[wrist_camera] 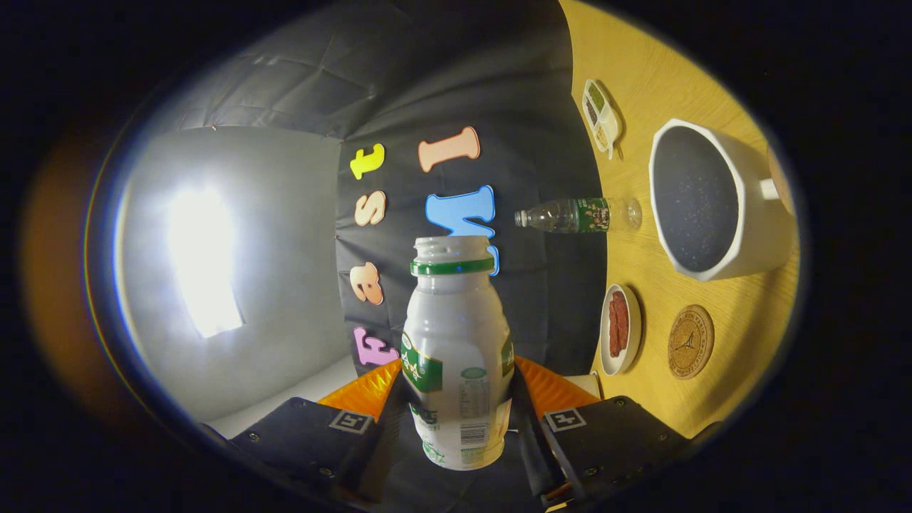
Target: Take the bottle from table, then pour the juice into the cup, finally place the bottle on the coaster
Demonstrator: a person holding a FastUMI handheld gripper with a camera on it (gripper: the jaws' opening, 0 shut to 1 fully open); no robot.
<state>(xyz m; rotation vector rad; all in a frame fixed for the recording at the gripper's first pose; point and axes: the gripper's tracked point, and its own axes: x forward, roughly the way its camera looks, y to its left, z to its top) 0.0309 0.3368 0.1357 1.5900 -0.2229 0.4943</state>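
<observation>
I've got the hand-held gripper (459,399) clenched on the bottle (456,356), both fingers pressing its sides low down near the base. The bottle is white, its cap is off and a green ring sits at the neck. My view is rolled over, so the table (741,313) stands on edge off at three o'clock. The bottle is lifted clear of it, with the booth wall behind.

On the table, the big white cup (712,199) sits around two o'clock from the bottle, its dark inside facing me. A clear water bottle (581,215) stands between my bottle's mouth and the cup, close by the cup's rim. A small two-part dish (600,116) sits further off at one o'clock. At three o'clock there's a small white dish with something red (620,329), and just beside it the round cork coaster (690,341).
</observation>
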